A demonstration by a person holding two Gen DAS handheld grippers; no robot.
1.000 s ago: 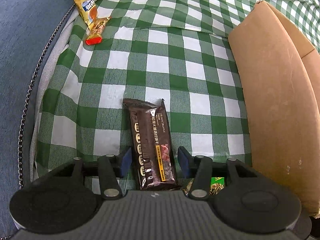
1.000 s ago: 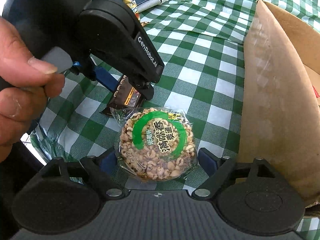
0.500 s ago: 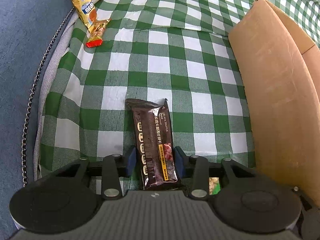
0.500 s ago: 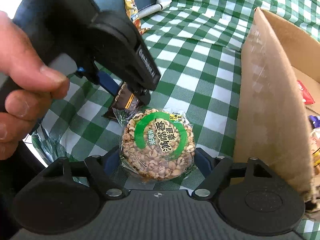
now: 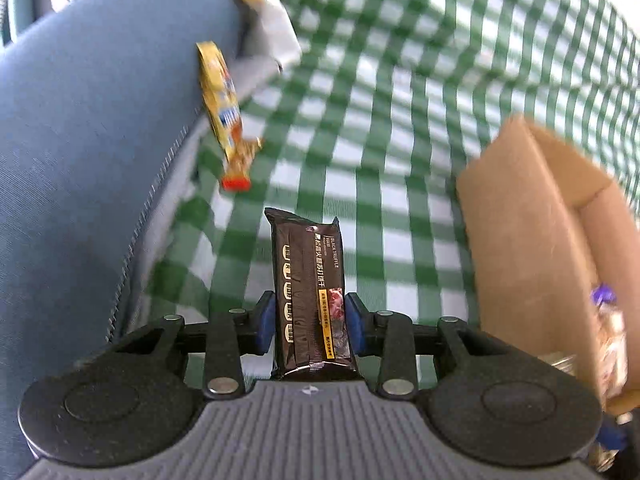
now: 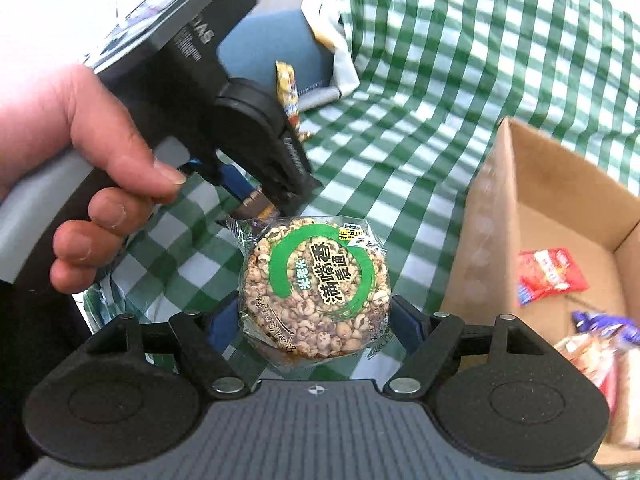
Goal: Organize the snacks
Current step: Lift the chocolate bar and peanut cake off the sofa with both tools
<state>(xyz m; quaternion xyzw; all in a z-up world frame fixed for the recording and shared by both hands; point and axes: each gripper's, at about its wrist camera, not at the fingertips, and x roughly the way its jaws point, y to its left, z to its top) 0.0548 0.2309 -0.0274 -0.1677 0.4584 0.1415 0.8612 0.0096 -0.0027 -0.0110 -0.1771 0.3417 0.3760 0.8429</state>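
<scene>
A black snack bar [image 5: 308, 280] stands lengthwise between the blue pads of my left gripper [image 5: 310, 316]. The jaws are closing on its sides, and the bar hangs above the green checked cloth [image 5: 380, 160]. My right gripper [image 6: 314, 320] is shut on a round puffed-grain cake [image 6: 316, 288] in a clear wrapper with a green ring, also off the cloth. In the right wrist view a hand [image 6: 80, 160] holds the left gripper [image 6: 260, 200] just beyond the cake, with the bar's end [image 6: 256, 208] showing. An open cardboard box [image 6: 480, 220] is to the right.
A yellow snack packet [image 5: 224, 120] lies at the cloth's left edge against blue upholstery [image 5: 80, 160]. In the box lie a red packet [image 6: 548, 276] and other wrapped snacks [image 6: 600, 340]. The box's near wall [image 5: 520, 240] stands close on the right.
Both grippers closed on their snacks and rose off the cloth. The views tilted upward, so the box interior and more of the blue upholstery show.
</scene>
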